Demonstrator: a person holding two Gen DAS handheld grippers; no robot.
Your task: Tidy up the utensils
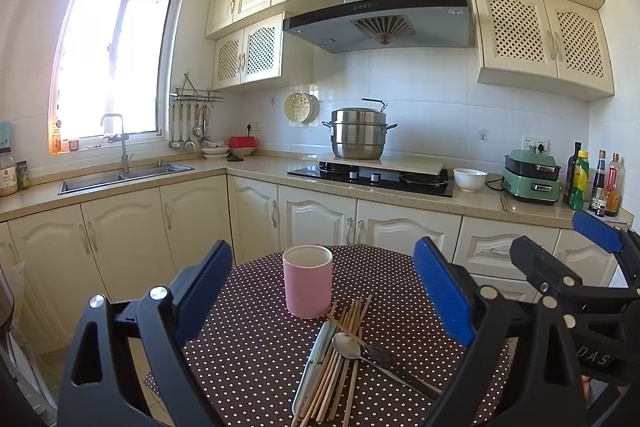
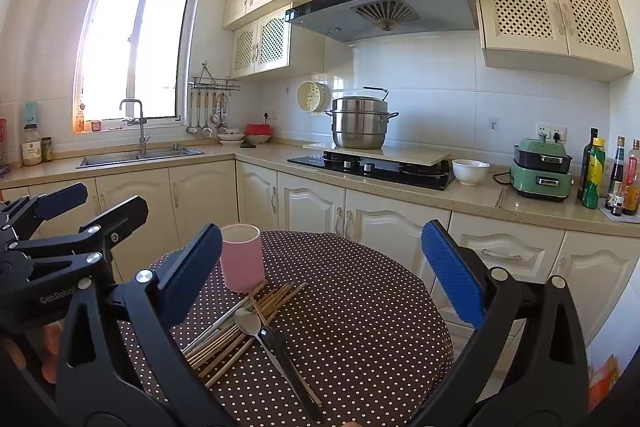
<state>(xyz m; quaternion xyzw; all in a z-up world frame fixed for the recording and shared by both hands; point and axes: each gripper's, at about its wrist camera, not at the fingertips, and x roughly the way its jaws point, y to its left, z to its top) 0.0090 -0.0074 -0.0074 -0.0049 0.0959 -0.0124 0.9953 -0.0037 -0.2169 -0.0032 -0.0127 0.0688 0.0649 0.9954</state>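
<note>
Left wrist view showed the chopsticks (image 1: 340,355) heaped on the dotted table (image 1: 248,359), just in front of the pink cup (image 1: 307,281), their far tips touching or nearly touching its base. A spoon (image 1: 347,345) lay across the heap with its bowl toward the cup and its dark handle running back to my right; a pale flat piece (image 1: 316,363) sat under the heap's left edge, and I could not tell what it was.

The heap's long axis ran roughly toward and away from me, fanning slightly at the far end. In this view it lay below and between the fingers of my left gripper (image 1: 332,295), almost on its centreline. In the right wrist view the chopsticks (image 2: 236,331) and cup (image 2: 242,257) sat left of centre, beside the left finger of my right gripper (image 2: 332,275).

I judged the left gripper the better aligned and the nearer to the heap. Closing across the sticks' width would suit its present heading.

Both grippers stood with fingers wide apart and nothing between them. Both hung above the near edge of the table, level and pointed forward toward the counter, side by side, the right gripper's fingers (image 1: 596,231) visible at the left camera's right margin.
</note>
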